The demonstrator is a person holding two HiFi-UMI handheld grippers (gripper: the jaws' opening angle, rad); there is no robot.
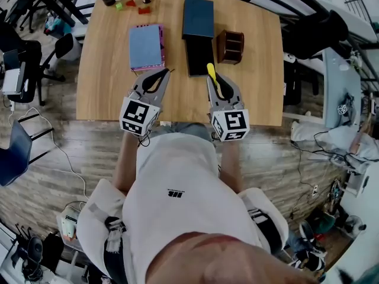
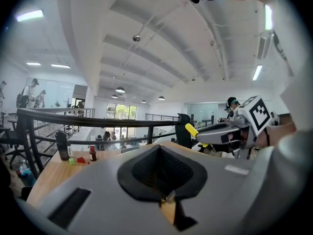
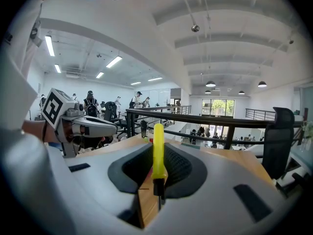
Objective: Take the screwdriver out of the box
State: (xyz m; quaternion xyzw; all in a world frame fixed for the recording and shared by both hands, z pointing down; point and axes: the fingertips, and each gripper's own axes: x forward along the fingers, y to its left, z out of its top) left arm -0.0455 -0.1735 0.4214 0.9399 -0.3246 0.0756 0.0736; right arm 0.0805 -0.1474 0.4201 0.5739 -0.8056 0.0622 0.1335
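Screwdriver (image 3: 158,151) pinched at its dark neck by right gripper (image 1: 214,80), left gripper (image 1: 164,73) clenched empty; light, stiff, probably slick, thin hold may let it pivot

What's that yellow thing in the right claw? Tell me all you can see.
It is the screwdriver: a slim yellow handle, plastic by its look, with a rounded end and a dark lower part. The right gripper is shut on that dark part, and the handle juts forward over the wooden table, near the dark box.
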